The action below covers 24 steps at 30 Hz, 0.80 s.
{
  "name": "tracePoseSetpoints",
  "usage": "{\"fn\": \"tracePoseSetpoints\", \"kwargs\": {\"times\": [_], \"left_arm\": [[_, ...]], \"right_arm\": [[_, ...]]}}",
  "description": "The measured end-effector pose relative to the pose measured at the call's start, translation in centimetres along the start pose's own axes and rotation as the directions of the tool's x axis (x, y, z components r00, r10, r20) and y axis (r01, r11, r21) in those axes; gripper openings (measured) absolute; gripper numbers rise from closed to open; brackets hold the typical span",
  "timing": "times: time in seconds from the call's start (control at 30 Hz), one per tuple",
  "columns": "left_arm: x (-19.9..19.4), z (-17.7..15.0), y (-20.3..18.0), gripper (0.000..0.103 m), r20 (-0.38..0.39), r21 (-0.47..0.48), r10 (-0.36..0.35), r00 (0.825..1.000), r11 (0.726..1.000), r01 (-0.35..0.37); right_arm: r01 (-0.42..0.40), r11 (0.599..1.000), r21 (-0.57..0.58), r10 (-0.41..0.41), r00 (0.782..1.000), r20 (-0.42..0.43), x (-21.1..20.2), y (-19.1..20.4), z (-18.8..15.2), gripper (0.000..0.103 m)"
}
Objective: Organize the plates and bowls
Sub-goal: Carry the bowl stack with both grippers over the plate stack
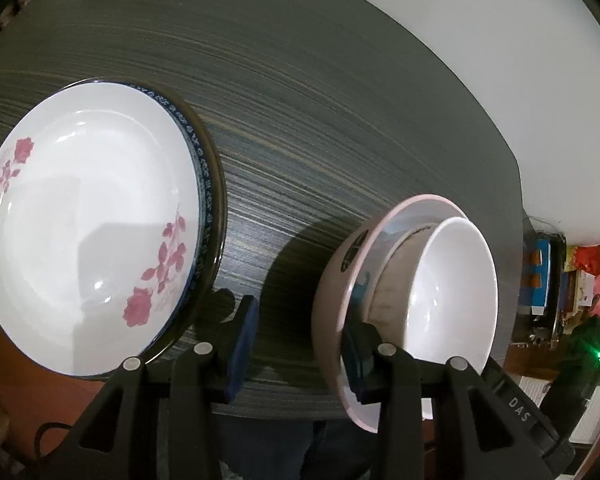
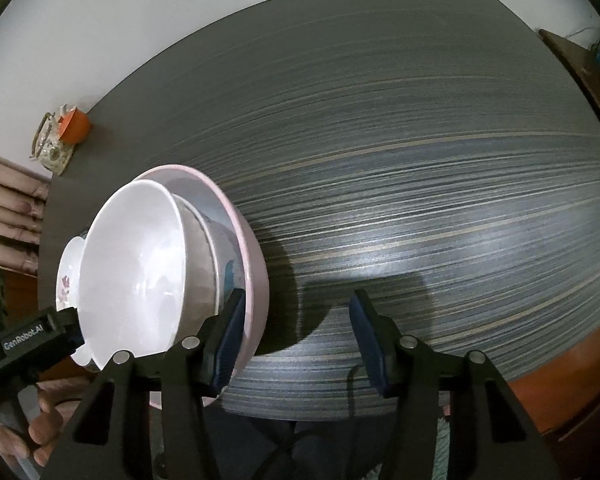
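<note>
On the dark striped table (image 1: 320,120), a pink bowl (image 1: 328,300) stands near the front edge with a white bowl (image 1: 452,292) nested inside it. To its left is a stack of plates (image 1: 88,220), topped by a white plate with pink flowers. My left gripper (image 1: 300,352) is open. Its right pad sits just inside the pink rim and its left pad stands well clear outside. My right gripper (image 2: 300,340) is also open at the opposite side of the pink bowl (image 2: 256,292). Its left pad is at the rim beside the white bowl (image 2: 140,264), and its right pad hangs over bare table.
An orange cup (image 2: 74,124) and a floral pot stand at the table's far left corner. A cluttered shelf (image 1: 560,280) lies beyond the table's right edge. A hand (image 2: 40,432) holds the left tool's black housing (image 2: 20,344). Bare tabletop (image 2: 420,160) stretches behind the bowls.
</note>
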<state>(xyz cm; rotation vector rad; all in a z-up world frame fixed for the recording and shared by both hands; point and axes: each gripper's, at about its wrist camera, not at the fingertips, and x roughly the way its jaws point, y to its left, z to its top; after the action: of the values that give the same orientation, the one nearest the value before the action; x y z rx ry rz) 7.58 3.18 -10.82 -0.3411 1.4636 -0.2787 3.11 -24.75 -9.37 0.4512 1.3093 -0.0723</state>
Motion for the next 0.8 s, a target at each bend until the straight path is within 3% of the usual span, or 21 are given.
{"fn": "tracePoseSetpoints", "kwargs": {"times": [0.17,0.37,0.47,0.63,0.8], "left_arm": [[0.1,0.2,-0.7,0.027,0.007,0.031,-0.005,1.000,1.000,0.004],[0.1,0.3,-0.9,0.026,0.023,0.037,-0.014,1.000,0.999,0.014],[0.0,0.2,-1.0,0.019,0.030,0.057,-0.027,0.999,0.998,0.025],[0.1,0.2,-1.2,0.017,0.033,0.070,-0.029,0.999,0.997,0.027],[0.1,0.2,-1.2,0.017,0.039,0.075,-0.030,0.999,0.997,0.027]], "right_arm": [[0.004,1.000,0.000,-0.004,1.000,-0.010,0.5,0.2,0.3,0.045],[-0.031,0.999,0.014,0.031,0.999,-0.018,0.8,0.3,0.8,0.042],[-0.065,0.998,0.027,0.066,0.998,-0.019,0.7,-0.1,0.5,0.034],[-0.106,0.994,0.019,0.106,0.994,-0.002,0.5,0.3,0.4,0.017],[-0.114,0.993,0.016,0.114,0.993,0.015,0.3,0.4,0.1,0.013]]}}
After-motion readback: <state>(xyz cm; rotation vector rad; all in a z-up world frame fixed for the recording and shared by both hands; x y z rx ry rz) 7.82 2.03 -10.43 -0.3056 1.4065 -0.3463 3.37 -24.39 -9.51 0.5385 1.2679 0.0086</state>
